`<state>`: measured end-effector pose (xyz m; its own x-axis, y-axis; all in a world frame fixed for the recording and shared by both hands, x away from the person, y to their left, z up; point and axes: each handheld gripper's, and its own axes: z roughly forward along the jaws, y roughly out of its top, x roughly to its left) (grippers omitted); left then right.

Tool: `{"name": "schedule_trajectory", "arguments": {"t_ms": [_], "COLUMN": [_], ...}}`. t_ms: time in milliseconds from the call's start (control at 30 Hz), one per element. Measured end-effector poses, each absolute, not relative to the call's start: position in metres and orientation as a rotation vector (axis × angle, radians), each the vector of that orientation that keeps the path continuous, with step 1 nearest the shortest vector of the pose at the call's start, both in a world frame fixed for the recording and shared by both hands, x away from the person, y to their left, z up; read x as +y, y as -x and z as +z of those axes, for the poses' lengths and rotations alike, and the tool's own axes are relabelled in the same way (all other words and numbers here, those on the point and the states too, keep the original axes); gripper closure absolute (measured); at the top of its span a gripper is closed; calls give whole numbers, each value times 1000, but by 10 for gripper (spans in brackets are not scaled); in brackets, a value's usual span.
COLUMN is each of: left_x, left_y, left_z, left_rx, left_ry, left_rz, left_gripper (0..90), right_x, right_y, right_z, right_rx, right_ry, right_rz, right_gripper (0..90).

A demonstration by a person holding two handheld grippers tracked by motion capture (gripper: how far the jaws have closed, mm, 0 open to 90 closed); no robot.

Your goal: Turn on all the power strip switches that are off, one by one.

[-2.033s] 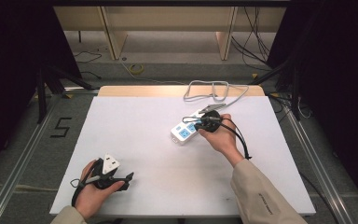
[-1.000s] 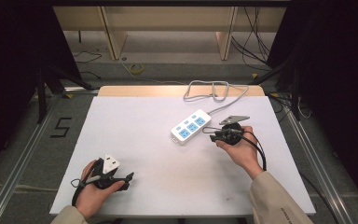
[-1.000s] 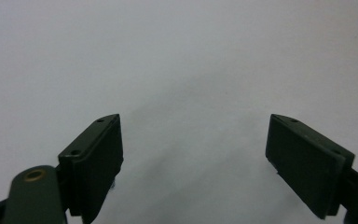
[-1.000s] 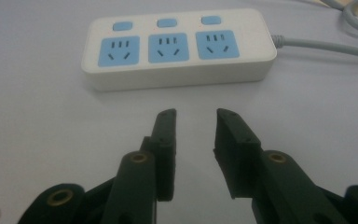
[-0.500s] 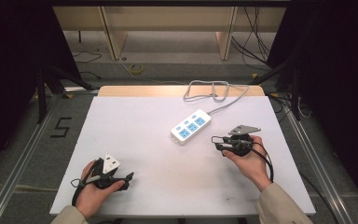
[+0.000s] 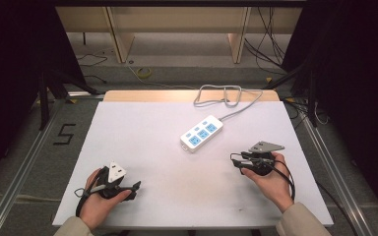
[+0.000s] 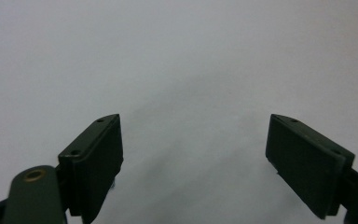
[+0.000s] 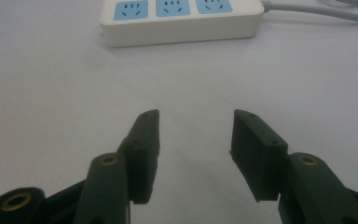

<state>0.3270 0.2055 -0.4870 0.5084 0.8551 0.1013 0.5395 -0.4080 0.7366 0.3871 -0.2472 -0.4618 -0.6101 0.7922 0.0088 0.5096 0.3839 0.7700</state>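
Note:
A white power strip with blue sockets lies at an angle near the table's middle. Its grey cable loops toward the far edge. My right gripper is held low over the table, to the near right of the strip and apart from it, pointing left. In the right gripper view the strip lies ahead of the right gripper; its jaws have just been opening, with nothing between them. My left gripper rests at the near left. In the left gripper view, the left gripper stands open over bare tabletop.
The white tabletop ends in a wooden strip at the far side. Metal rails run along both sides. Loose cables lie on the floor beyond, and a "5" is marked on the floor at left.
My right gripper has come away from the power strip and moved toward the near right of the table, its jaws wider apart. The strip stays where it was left. The left gripper has not moved.

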Motion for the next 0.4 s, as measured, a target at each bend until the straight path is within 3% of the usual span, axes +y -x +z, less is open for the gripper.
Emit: {"name": "schedule_trajectory", "arguments": {"t_ms": [400], "left_x": [206], "left_y": [-330], "left_z": [-488], "left_rx": [1140], "left_ry": [-2100], "left_rz": [622], "left_gripper": [186], "right_x": [-251], "right_y": [-379], "right_z": [-466], "right_rx": [2280], "right_ry": [-1134], "right_rz": [1096], "right_gripper": [496]}}
